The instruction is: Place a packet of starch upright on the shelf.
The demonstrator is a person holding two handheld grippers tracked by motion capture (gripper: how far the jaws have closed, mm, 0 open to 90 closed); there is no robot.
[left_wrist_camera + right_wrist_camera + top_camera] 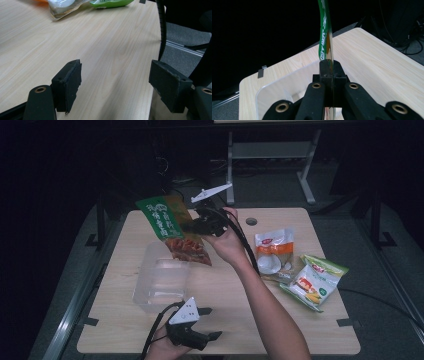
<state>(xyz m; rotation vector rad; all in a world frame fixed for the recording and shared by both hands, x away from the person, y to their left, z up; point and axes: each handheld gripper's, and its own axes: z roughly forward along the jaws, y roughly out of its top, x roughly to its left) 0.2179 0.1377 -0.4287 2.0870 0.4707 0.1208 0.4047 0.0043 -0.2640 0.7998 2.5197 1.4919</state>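
Two claws show in the high view. The right claw (192,226) holds a green snack bag (172,227) up in the air, above the far edge of a clear plastic box (162,282). The box sits on the left part of the wooden surface (225,320). The left claw (212,324) rests at the near edge, just near the box. A white bag (272,250) and a green corn bag (315,280) lie on the right side.

From the left gripper view, the left claw (115,82) is wide open with nothing in it, low over the surface (100,42).

From the right gripper view, the right claw (329,72) pinches the green snack bag (324,32) tight, seen edge-on, with the clear plastic box (279,87) below.
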